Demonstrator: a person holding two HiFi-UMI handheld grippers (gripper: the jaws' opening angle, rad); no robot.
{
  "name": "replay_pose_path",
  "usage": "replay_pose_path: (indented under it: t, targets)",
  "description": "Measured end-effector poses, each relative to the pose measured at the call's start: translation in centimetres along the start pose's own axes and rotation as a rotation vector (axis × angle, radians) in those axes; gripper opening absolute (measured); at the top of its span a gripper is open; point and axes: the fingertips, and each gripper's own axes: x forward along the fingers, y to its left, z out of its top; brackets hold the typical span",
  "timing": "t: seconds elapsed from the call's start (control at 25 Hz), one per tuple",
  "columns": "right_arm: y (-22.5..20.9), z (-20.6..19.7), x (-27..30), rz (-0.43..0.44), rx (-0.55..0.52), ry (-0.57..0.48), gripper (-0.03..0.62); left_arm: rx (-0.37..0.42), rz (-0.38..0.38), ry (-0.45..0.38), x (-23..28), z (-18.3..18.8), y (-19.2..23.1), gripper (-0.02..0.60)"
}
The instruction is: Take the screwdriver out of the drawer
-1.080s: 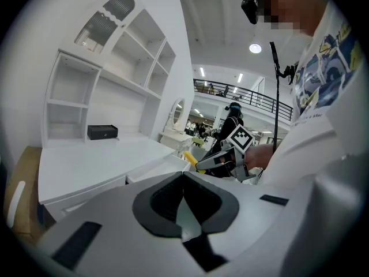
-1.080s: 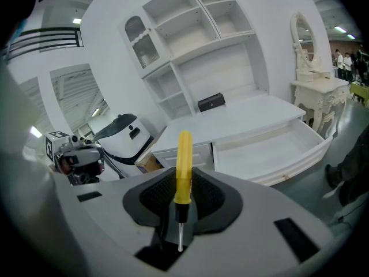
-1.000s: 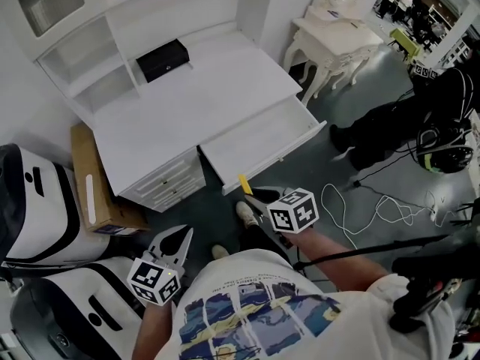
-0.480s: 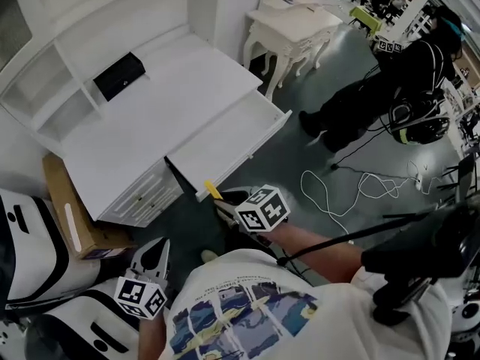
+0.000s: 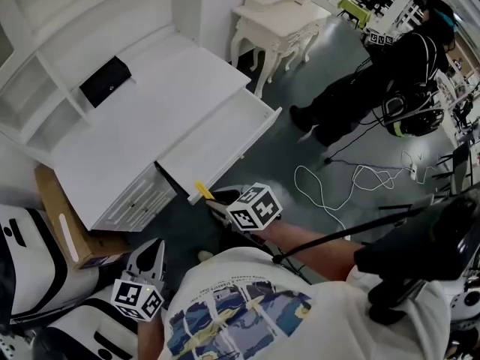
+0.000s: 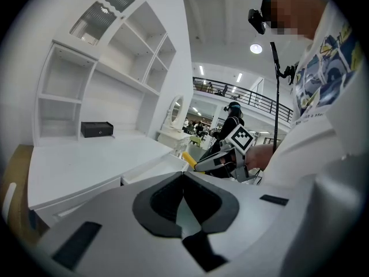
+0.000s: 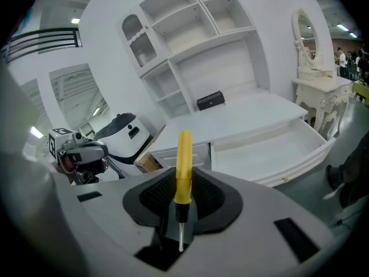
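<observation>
Drawer [image 5: 225, 137] standing open below counter [image 5: 150, 118]. Screwdriver [image 7: 183, 166] sitting outside it, w/ R hand-held gripper [image 7: 181, 203] clamping its yellow handle. L hand-held gripper [image 6: 183, 196] hanging w/ jaws pressing together.

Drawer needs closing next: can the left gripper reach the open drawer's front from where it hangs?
Probably yes. Only bare floor lies between the left gripper and the drawer front; the right gripper, holding the screwdriver, crowds its near end.
</observation>
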Motion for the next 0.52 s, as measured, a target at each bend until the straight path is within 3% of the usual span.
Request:
replay_pose_path:
  t: [0.52]
  targets:
    - [-2.3,1.9,0.2,-0.009,0.011,-0.022,0.103,0.029,-0.026,-0.003,2.4,2.1,0.6,0.014]
